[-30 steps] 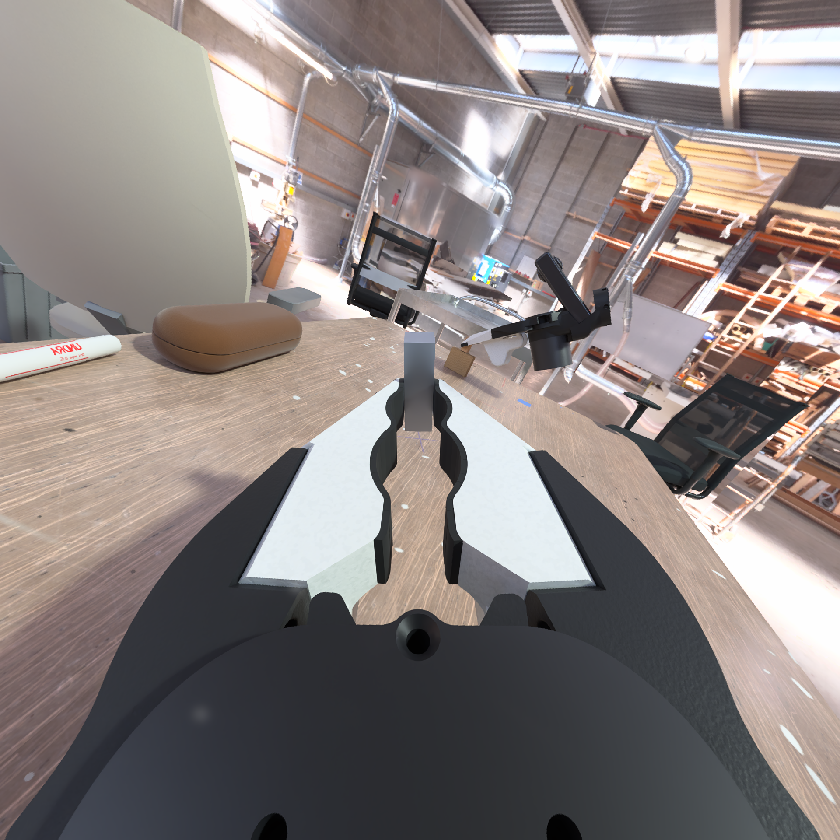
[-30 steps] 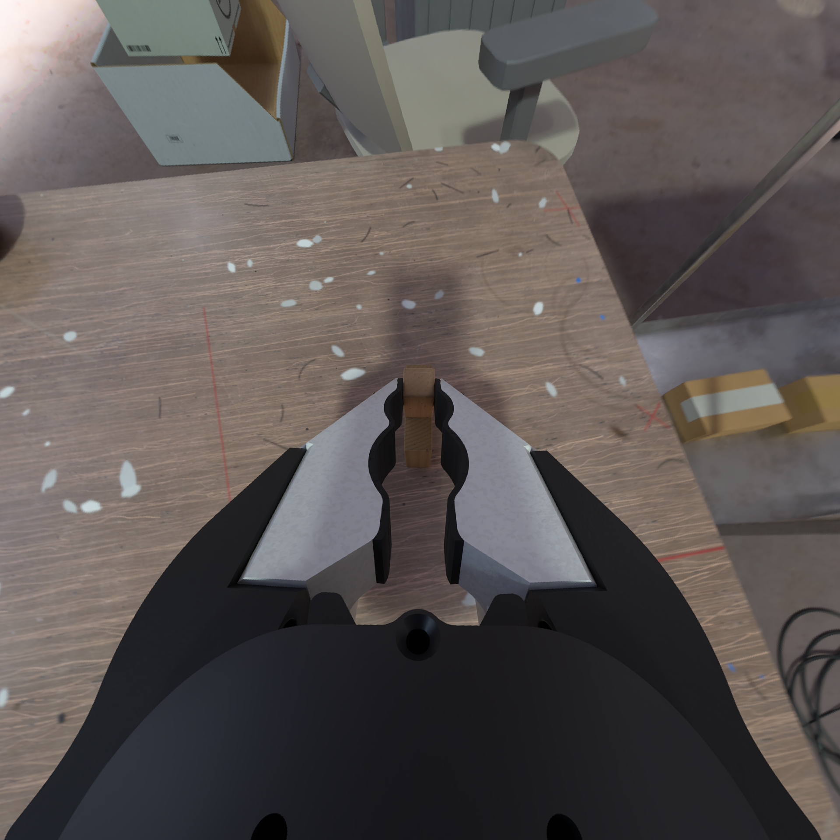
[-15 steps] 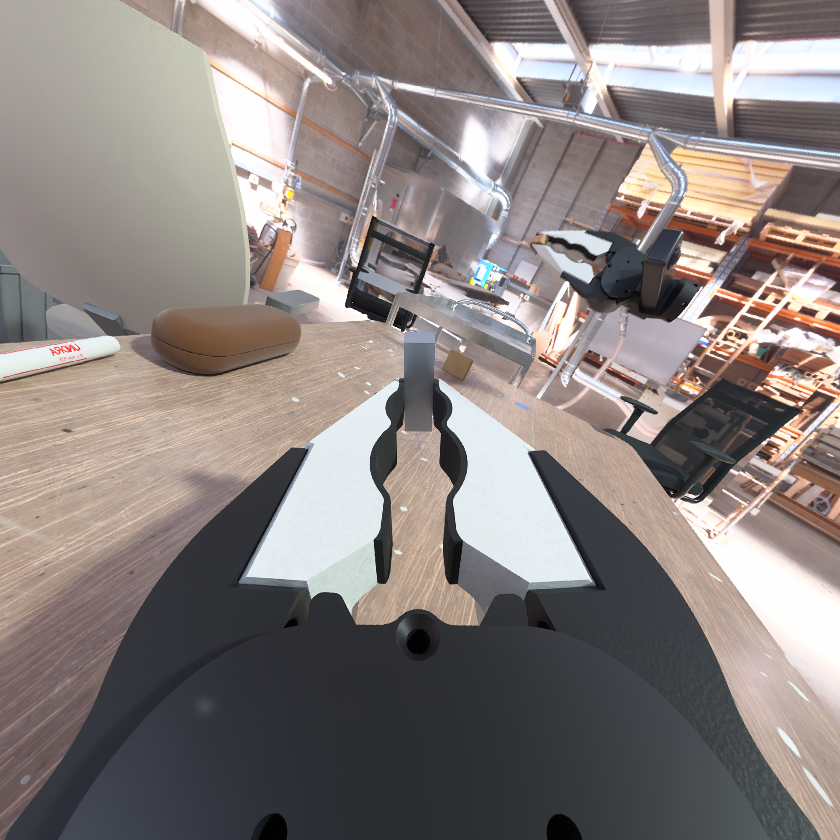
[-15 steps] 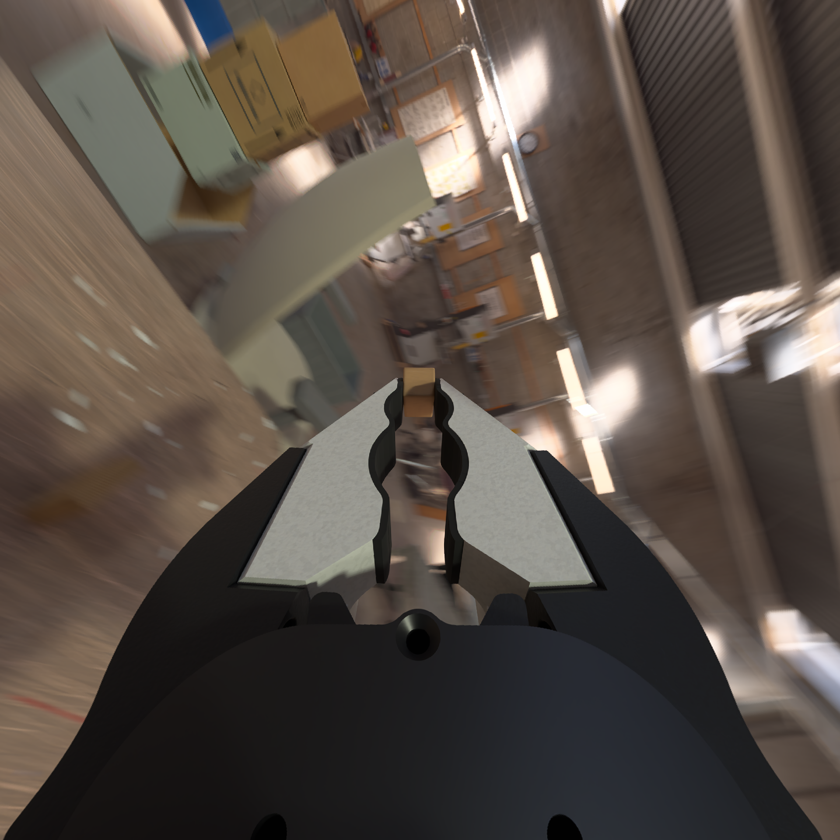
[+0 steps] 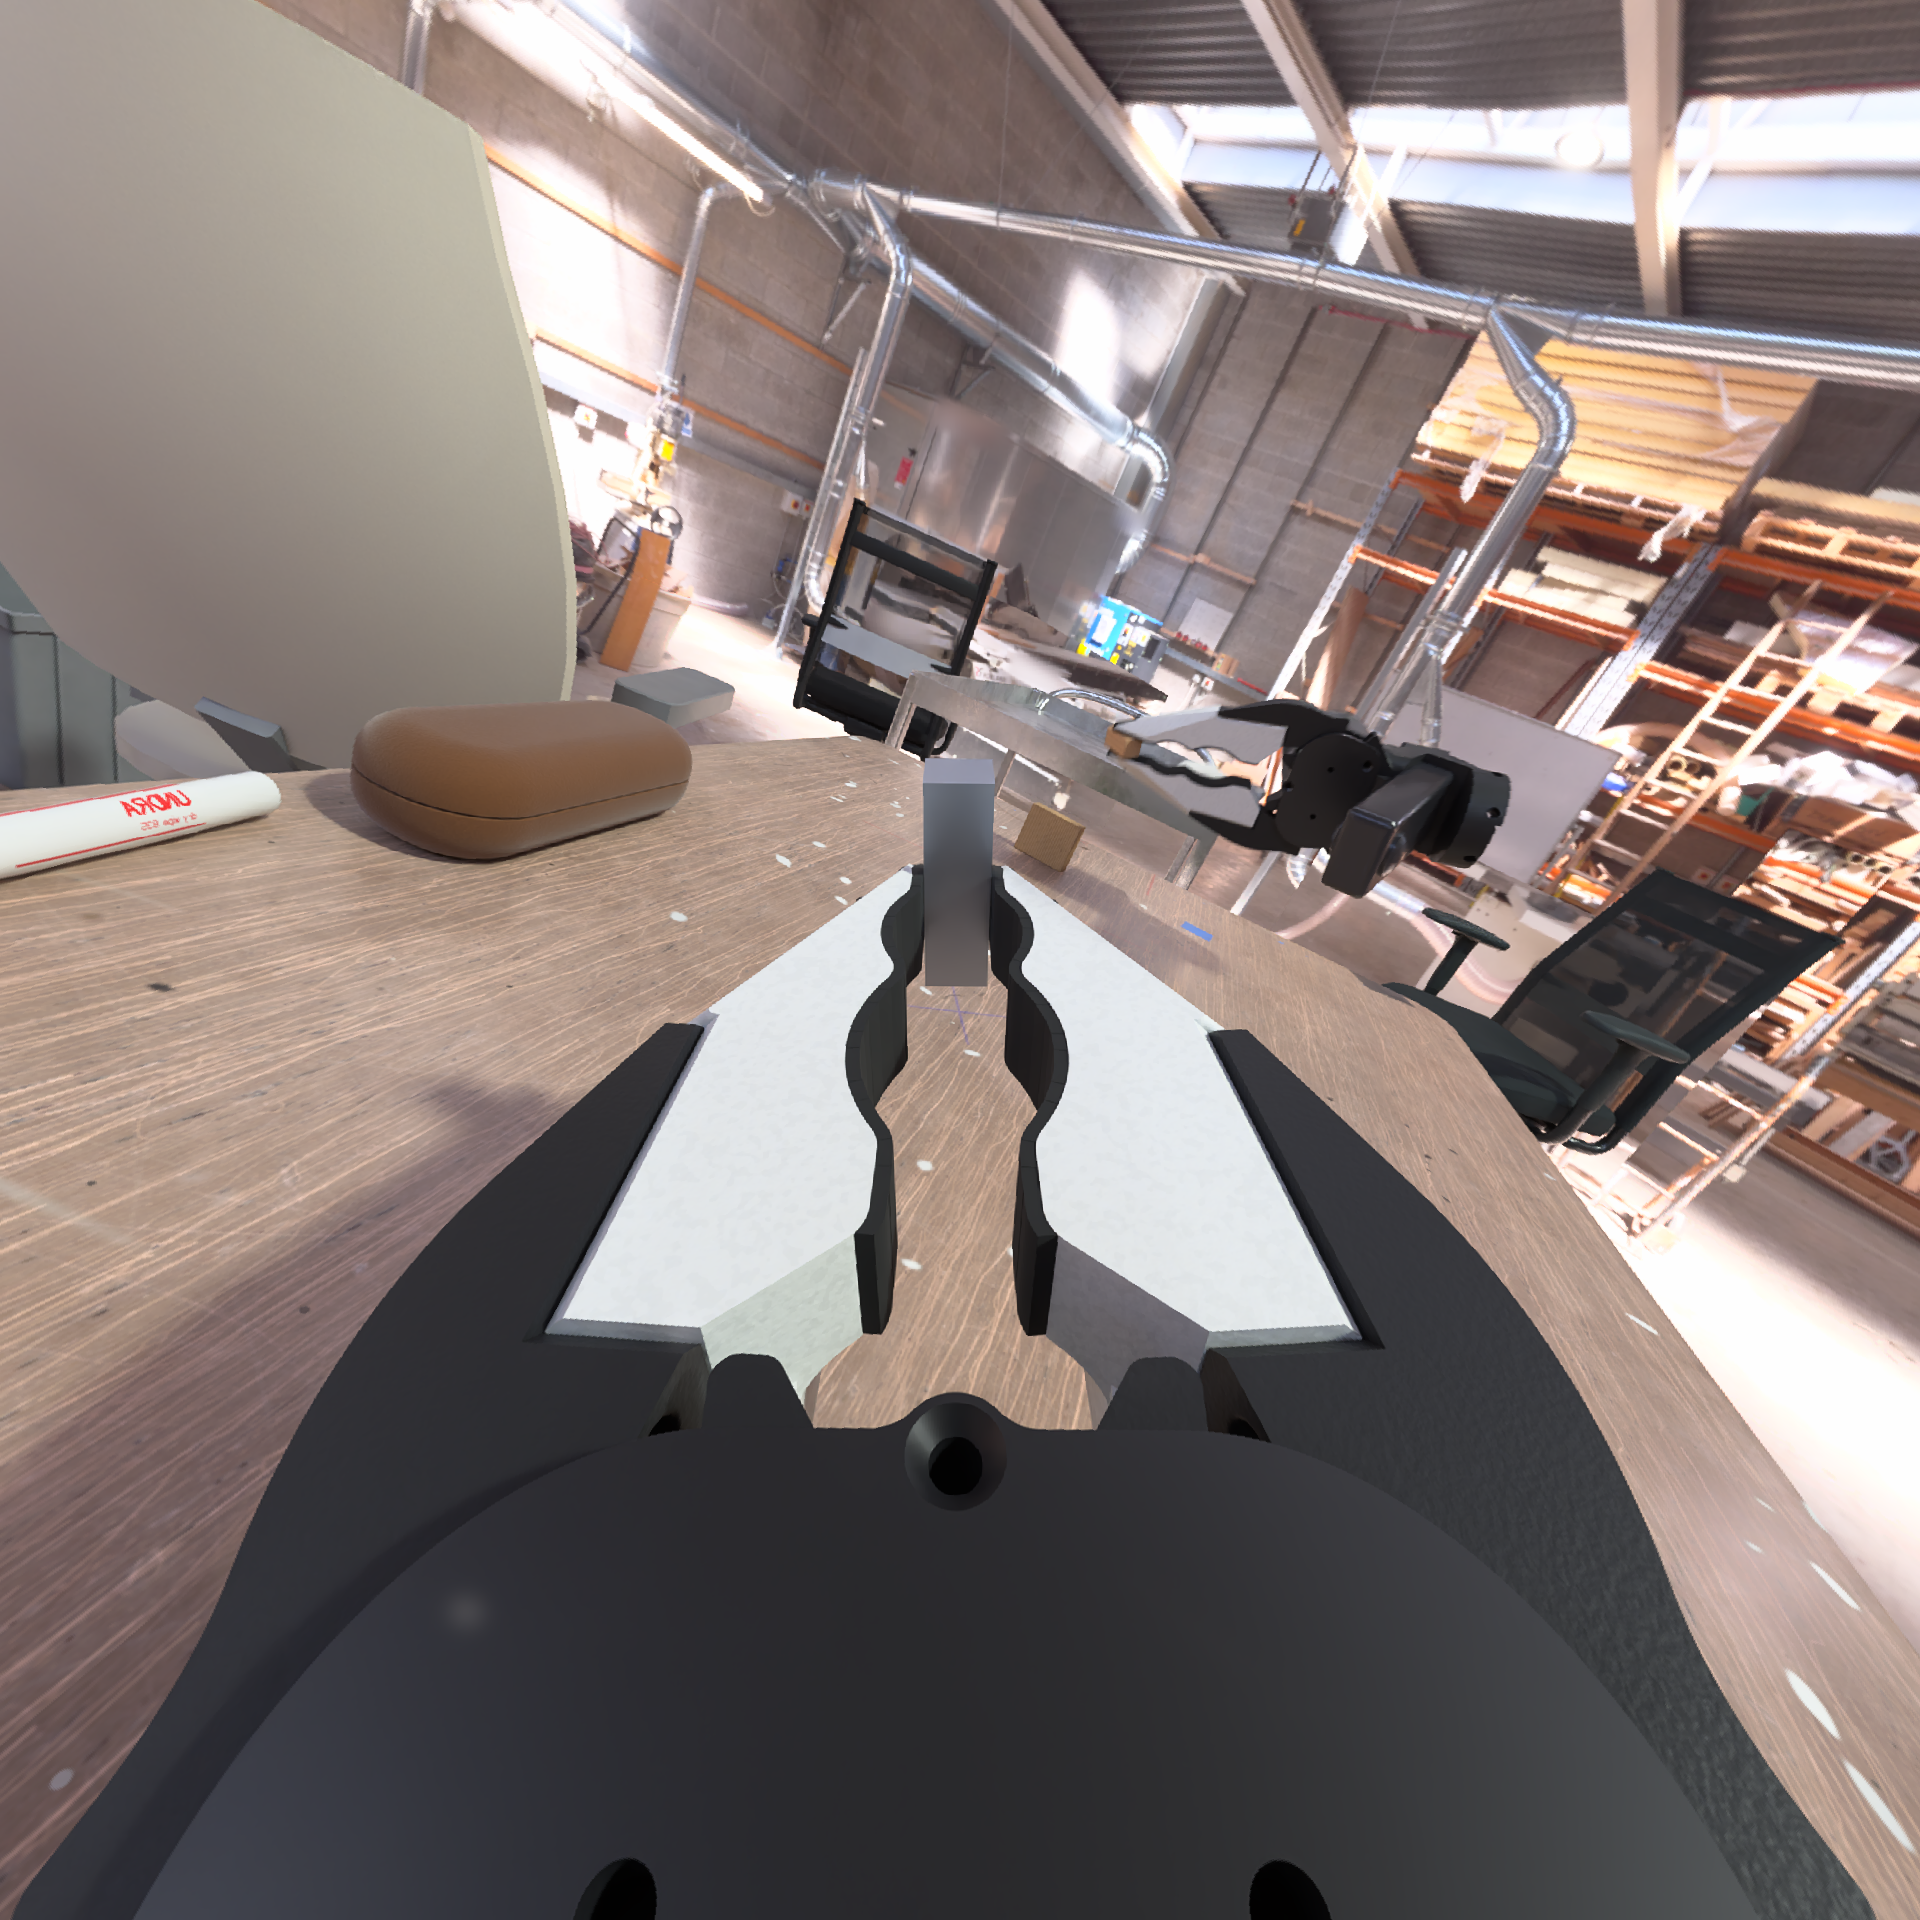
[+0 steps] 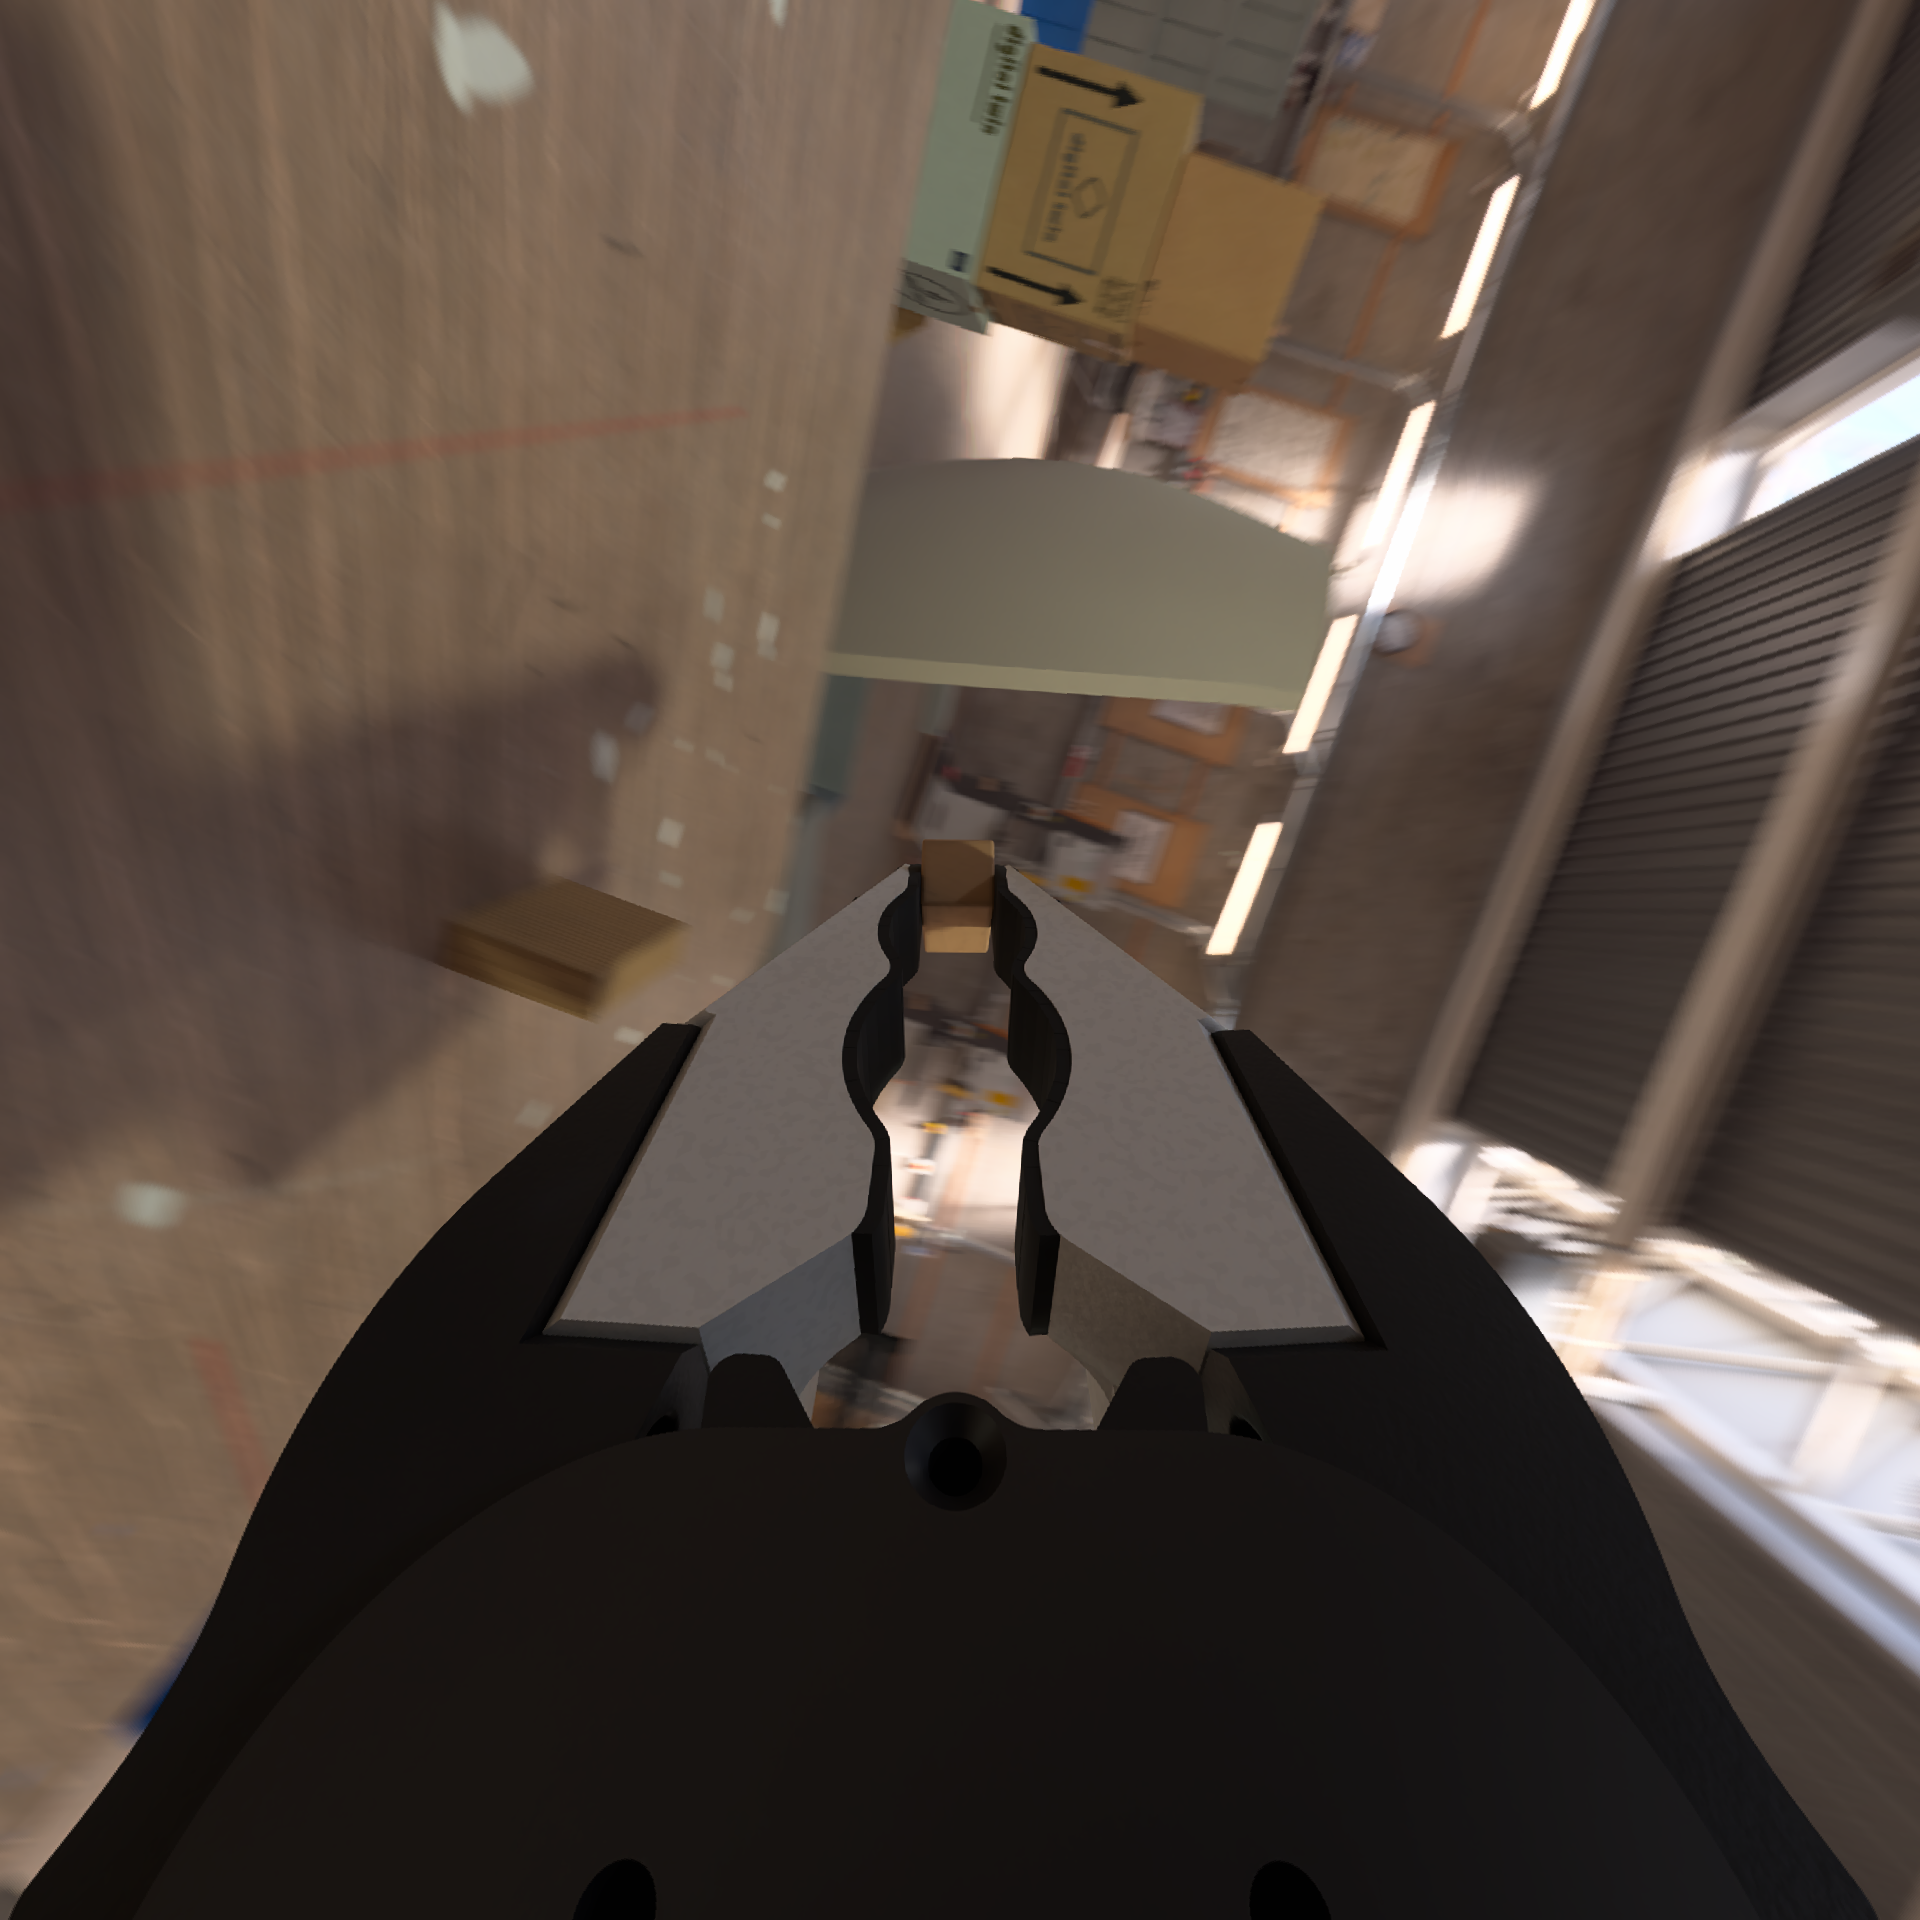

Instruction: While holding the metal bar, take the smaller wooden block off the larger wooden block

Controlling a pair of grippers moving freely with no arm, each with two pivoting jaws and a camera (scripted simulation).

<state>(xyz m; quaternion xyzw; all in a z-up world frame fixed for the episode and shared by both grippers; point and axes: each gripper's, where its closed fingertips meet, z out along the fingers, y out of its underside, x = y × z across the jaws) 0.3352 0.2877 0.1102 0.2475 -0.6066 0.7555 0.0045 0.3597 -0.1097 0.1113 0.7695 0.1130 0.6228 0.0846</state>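
Two grippers are showing, each clamping one item. The left gripper (image 5: 954, 883) is pinching the metal bar (image 5: 956, 873) between its fingertips; the bar is standing upright, rising above the tips and hanging just clear of the wooden table (image 5: 312, 1039) below. The jaws are sitting narrowly apart, closed to the width of the bar.

Ahead and to the right of the left gripper, the right gripper (image 5: 1127, 746) is hovering above the table's far edge, lying on its side with its fingers pointing left. In its own wrist view, the right gripper (image 6: 957, 883) is gripping the smaller wooden block (image 6: 957, 899) at the very tips, jaws closed to the block's width. The block is being held in the air, well apart from the larger wooden block (image 6: 561, 943), which is lying on the table down and left of the fingertips. In the left wrist view the larger wooden block (image 5: 1049, 833) is resting on the table just ahead and right of the bar.

Farther left of the left gripper, a brown case (image 5: 520, 774) and a white tube (image 5: 135, 821) are lying on the table. The right wrist view is blurring
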